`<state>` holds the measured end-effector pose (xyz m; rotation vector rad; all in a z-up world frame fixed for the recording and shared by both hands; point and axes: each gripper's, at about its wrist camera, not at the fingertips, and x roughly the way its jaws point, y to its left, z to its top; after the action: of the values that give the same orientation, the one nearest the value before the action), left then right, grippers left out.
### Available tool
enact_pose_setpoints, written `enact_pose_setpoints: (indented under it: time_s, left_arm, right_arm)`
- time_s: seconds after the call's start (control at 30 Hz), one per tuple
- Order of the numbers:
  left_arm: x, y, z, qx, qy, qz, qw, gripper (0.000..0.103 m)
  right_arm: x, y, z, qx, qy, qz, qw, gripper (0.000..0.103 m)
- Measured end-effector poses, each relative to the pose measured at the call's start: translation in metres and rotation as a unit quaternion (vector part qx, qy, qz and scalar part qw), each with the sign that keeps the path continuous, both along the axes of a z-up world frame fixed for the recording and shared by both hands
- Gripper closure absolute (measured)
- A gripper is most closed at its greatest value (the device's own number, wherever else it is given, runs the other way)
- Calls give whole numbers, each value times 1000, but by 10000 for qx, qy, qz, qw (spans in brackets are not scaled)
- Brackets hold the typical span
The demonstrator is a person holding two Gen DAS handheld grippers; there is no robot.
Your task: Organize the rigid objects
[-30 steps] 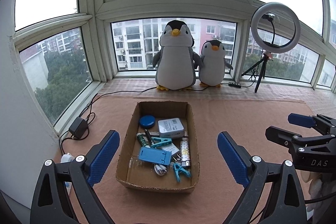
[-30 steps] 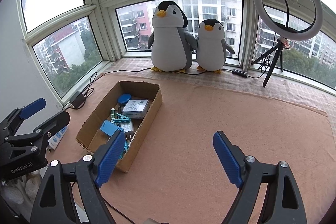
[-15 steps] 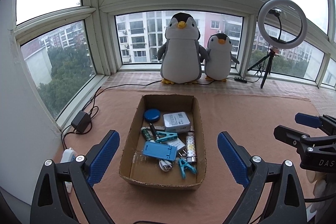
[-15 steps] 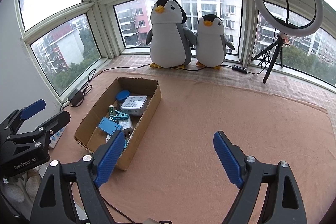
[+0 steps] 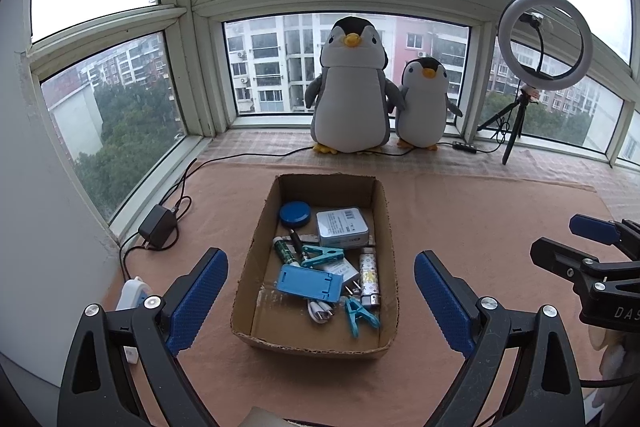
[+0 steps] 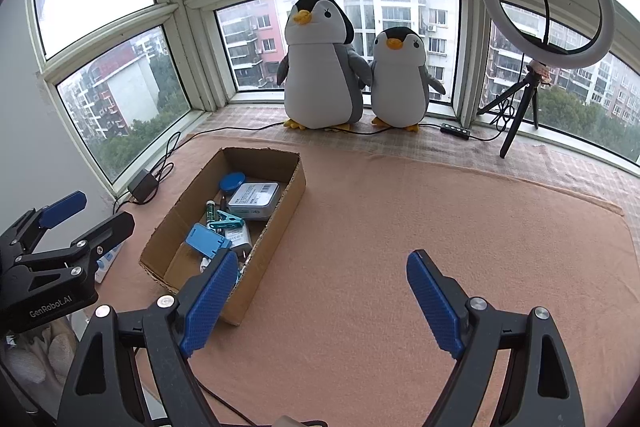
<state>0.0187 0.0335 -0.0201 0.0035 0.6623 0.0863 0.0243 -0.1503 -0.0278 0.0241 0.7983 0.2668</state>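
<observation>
An open cardboard box (image 5: pixel 382 211) sits on the pink cloth; it also shows in the right wrist view (image 6: pixel 294 187). Inside lie a blue round lid (image 5: pixel 295 213), a grey tin (image 5: pixel 342 228), a blue phone stand (image 5: pixel 310 283), teal clips (image 5: pixel 322 255), a green battery (image 5: pixel 285 251) and a patterned lighter (image 5: pixel 368 279). My left gripper (image 5: pixel 320 297) is open and empty, held above the box's near end. My right gripper (image 6: pixel 318 301) is open and empty, over the cloth just right of the box.
Two plush penguins (image 5: pixel 352 87) stand on the window sill beside a ring light on a tripod (image 5: pixel 544 43). A black power adapter (image 5: pixel 157 227) with cables and a white power strip (image 5: pixel 130 293) lie left of the box. Pink cloth (image 6: pixel 440 227) spreads to the right.
Both grippers have risen and tilted slightly, so the box sits lower and nearer in the views. Both stay open and empty. The box contents have not moved.
</observation>
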Motion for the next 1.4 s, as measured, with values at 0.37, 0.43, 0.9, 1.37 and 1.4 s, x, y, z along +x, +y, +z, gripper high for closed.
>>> enact_pose_setpoints:
  time_s: [0.37, 0.43, 0.9, 1.37, 1.4]
  left_arm:
    - [-1, -2, 0, 43, -11, 5, 10000, 6]
    - [-1, -2, 0, 45, -2, 7, 10000, 6]
    - [0, -2, 0, 41, 0, 3, 10000, 6]
    - [0, -1, 0, 48, -43, -32, 10000, 5]
    - [0, -2, 0, 55, -37, -37, 10000, 5]
  right_arm:
    - [0, 0, 0, -8, 0, -2, 10000, 19]
    - [0, 0, 0, -2, 1, -1, 10000, 19]
    - [1, -2, -4, -32, 51, -9, 10000, 19]
    - [1, -1, -5, -60, 69, -3, 10000, 19]
    - [1, -1, -5, -60, 68, -3, 10000, 19]
